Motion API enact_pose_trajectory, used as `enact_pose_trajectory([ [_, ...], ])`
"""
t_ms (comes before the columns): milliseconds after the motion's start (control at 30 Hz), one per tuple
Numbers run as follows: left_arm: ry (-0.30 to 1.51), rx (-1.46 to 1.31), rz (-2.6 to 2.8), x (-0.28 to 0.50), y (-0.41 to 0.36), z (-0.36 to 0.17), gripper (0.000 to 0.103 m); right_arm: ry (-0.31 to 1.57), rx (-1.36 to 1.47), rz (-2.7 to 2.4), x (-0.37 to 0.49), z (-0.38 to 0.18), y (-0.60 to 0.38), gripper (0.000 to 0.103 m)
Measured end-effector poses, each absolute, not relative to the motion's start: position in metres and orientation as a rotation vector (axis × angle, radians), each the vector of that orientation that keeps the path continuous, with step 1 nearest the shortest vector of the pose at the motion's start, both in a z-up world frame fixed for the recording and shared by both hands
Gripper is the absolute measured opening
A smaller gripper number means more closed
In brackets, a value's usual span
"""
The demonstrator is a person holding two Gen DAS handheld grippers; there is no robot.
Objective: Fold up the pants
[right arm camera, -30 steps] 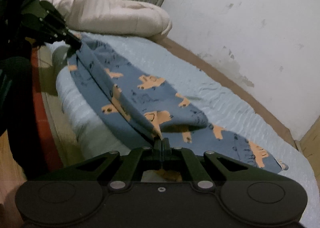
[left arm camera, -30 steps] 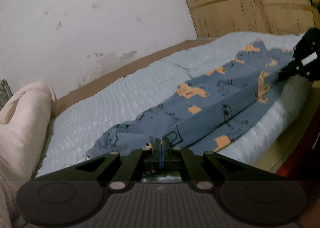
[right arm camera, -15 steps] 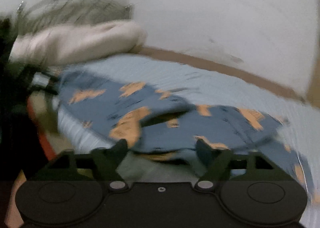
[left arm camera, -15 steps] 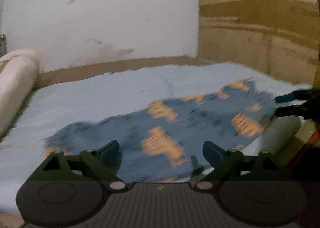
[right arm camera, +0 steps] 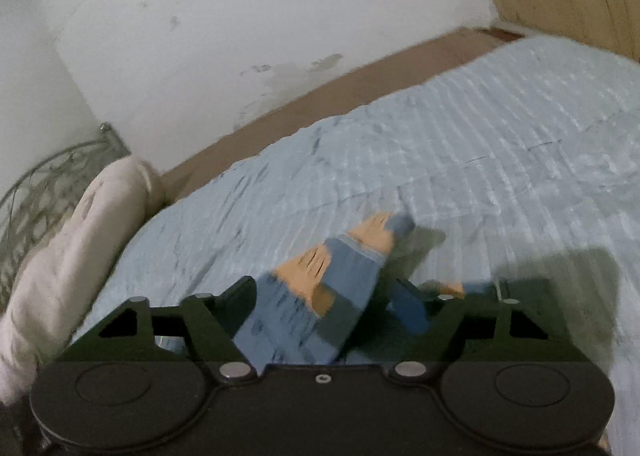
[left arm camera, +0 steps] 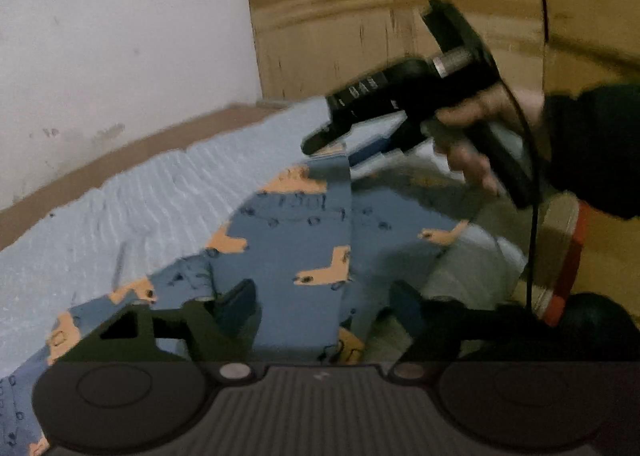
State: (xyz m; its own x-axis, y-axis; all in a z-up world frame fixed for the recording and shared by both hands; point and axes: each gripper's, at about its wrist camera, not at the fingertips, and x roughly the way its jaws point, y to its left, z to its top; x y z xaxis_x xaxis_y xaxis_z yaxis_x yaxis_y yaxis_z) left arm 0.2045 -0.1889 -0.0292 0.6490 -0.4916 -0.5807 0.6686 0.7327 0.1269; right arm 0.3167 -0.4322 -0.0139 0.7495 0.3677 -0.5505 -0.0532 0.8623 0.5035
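Blue pants with orange prints (left arm camera: 288, 256) lie on the light blue bedspread (left arm camera: 120, 208) near the bed's front edge. My left gripper (left arm camera: 324, 300) is open just above the pants' middle, holding nothing. My right gripper (right arm camera: 324, 296) is open, and a strip of the pants (right arm camera: 320, 288) lies between and under its fingers. In the left wrist view the right gripper (left arm camera: 348, 136) hovers over the far end of the pants, held by a hand (left arm camera: 480, 128).
A cream pillow or rolled blanket (right arm camera: 68, 256) lies at the head of the bed by a metal headboard (right arm camera: 52, 172). A white wall (right arm camera: 240, 16) runs along the far side. A wooden wardrobe (left arm camera: 400, 16) stands at the foot end.
Both grippers held the pants shut a second ago, then opened and let the fabric drop on the bed. Both have since moved closer together over the pants.
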Motion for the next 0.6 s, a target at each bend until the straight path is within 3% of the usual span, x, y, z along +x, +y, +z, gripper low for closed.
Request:
enact_pose_trajectory([
  [33,0.570,0.356,-0.662,0.209,-0.192,-0.031,0.057,0.704,0.496,0.243,0.323,-0.015,-0.434,0.062],
  [67,0.601,0.358,-0.649,0.214,-0.195,-0.033,0.053,0.722,0.501,0.242,0.329,-0.016,-0.435,0.043],
  [100,0.629,0.354,-0.642,0.217,-0.198,-0.037,0.042,0.727,0.502,0.241,0.332,-0.017,-0.435,0.031],
  [133,0.655,0.354,-0.638,0.220,-0.199,-0.038,0.024,0.726,0.503,0.241,0.335,-0.016,-0.435,0.010],
  [167,0.673,0.359,-0.631,0.220,-0.198,-0.040,0.013,0.720,0.507,0.244,0.335,-0.014,-0.436,0.002],
  [200,0.686,0.371,-0.617,0.221,-0.200,-0.041,0.001,0.708,0.511,0.252,0.332,-0.012,-0.437,0.001],
  [467,0.647,0.349,-0.662,0.207,-0.195,-0.024,0.000,0.485,0.413,0.225,0.265,0.031,-0.459,0.000],
  [600,0.684,0.374,-0.707,0.200,-0.193,-0.033,0.000,0.507,0.392,0.147,0.209,0.013,-0.482,0.000],
])
